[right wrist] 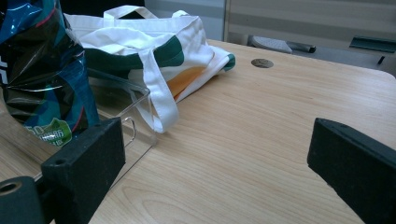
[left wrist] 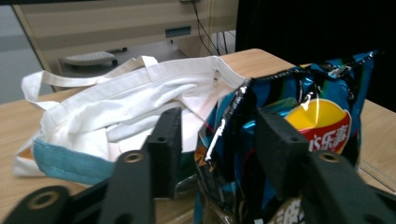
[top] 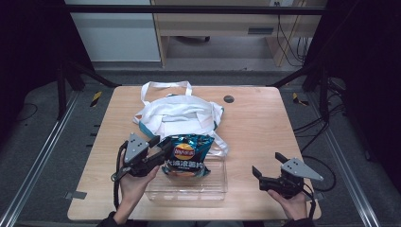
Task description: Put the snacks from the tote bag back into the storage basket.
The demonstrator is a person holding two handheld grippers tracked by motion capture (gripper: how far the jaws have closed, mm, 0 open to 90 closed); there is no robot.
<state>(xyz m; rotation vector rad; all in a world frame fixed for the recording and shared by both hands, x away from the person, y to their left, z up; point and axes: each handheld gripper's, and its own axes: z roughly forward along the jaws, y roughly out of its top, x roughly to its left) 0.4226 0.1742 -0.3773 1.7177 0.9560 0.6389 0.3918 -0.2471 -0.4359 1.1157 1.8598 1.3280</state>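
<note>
High view puts the crisp packet (top: 185,158) upright at the rear left of a clear plastic bin (top: 215,187), its blue foil face and yellow-red logo turned toward the person. The left tongs (top: 163,147) stand at its upper left corner. In the left gripper view the two black jaws straddle the crimped top edge of the crisp packet (left wrist: 299,126), with a gap visible between each pad and the foil, so I read them as released around it, not pinching it. The packet's lower end sits inside the bin; whether it rests on the bin floor I cannot tell.

Just behind the bin lies a white tote bag (top: 177,113) with teal trim, slumped flat on the counter (top: 255,123), one strap trailing over the bin's far rim. The right tongs (top: 266,176) hover low over bare counter to the right of the bin, jaws spread wide, holding nothing; their own view shows the bin corner (right wrist: 140,116) and bag strap (right wrist: 159,98) to the left.

Risk, as I judge it: the foil is slick and puffed with air, so a shallow bite on the crimp could slip and let the packet flop back. The bag's mouth looks collapsed, so the packet could snag on the fabric unless the free tongs hold it open
</note>
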